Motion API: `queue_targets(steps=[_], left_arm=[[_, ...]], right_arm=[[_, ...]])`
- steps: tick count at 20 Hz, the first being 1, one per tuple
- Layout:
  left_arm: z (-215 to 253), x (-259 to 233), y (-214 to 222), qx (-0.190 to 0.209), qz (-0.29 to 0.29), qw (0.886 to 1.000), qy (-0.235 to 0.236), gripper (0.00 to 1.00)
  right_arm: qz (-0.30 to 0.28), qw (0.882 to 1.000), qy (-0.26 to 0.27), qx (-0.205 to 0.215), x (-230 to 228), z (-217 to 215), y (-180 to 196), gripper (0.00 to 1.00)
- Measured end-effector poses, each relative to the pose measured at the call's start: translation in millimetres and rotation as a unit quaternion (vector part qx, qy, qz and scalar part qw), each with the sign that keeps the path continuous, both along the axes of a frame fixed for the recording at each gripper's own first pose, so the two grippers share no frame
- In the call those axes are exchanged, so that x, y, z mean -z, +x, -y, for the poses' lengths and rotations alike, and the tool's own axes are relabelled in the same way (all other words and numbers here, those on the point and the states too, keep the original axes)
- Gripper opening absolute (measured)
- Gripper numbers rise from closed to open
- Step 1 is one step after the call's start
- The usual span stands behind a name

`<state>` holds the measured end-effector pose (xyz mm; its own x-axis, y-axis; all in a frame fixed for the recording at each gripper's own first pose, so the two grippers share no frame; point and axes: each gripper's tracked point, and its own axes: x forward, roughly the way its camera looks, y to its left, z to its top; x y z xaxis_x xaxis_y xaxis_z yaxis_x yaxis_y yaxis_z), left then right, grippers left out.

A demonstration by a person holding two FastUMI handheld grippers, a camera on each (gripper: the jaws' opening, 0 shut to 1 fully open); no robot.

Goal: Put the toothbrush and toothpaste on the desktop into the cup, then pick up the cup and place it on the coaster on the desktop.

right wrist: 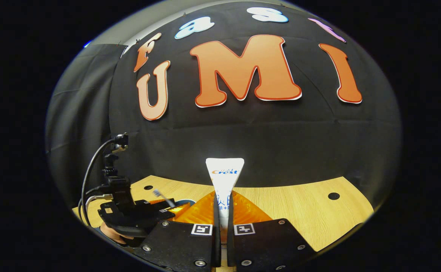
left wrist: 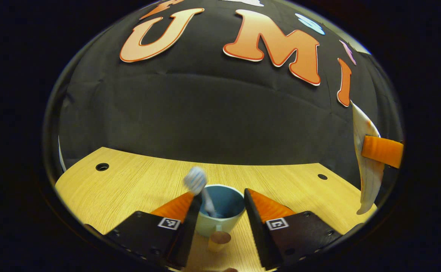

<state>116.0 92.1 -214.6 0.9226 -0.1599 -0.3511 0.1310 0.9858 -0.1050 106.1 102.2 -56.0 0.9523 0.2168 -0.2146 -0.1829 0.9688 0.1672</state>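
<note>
Wooden desktop (left wrist: 130, 181) carries the cup (left wrist: 220, 211), toothbrush (left wrist: 199, 189) inside, between the released left gripper's (left wrist: 220, 211) fingers. Right gripper (right wrist: 222, 211) clenches the upright toothpaste (right wrist: 224, 177); a coaster (left wrist: 219, 238) lies before the cup.

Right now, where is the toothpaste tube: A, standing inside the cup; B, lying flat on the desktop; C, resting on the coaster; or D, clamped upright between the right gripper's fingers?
D: in the right gripper view the toothpaste tube stands upright, pinched by the right gripper.
</note>
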Motion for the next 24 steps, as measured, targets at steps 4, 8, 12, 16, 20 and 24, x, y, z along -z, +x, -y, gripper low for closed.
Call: queue_targets(steps=[4, 8, 12, 16, 20, 24], left_arm=[[-14.9, -0.5, -13.0, -0.014, -0.003, 1.000, 0.020, 0.91], [-14.3, -1.6, -30.7, 0.009, 0.004, 1.000, 0.028, 0.93], [-25.1, -2.6, -45.0, 0.009, 0.014, 0.999, 0.039, 0.98], [-40.5, -6.6, -61.6, 0.000, 0.018, 0.999, 0.036, 0.98], [-57.9, -12.5, -69.9, -0.011, 0.035, 0.999, 0.034, 0.98], [-67.2, -19.4, -69.3, -0.015, 0.058, 0.998, 0.024, 0.98]], right_arm=[[0.014, 1.000, -0.001, -0.004, -9.3, -3.1, -2.3, 0.06], [0.026, 1.000, 0.004, -0.010, -13.9, -9.9, 0.7, 0.06], [0.034, 0.999, 0.002, -0.020, -14.3, -22.5, 6.4, 0.06], [0.056, 0.998, 0.002, -0.031, -17.9, -39.8, 17.9, 0.06], [0.083, 0.995, 0.007, -0.052, -24.3, -63.2, 28.7, 0.06], [0.090, 0.993, 0.008, -0.075, -17.9, -92.1, 43.5, 0.06]])
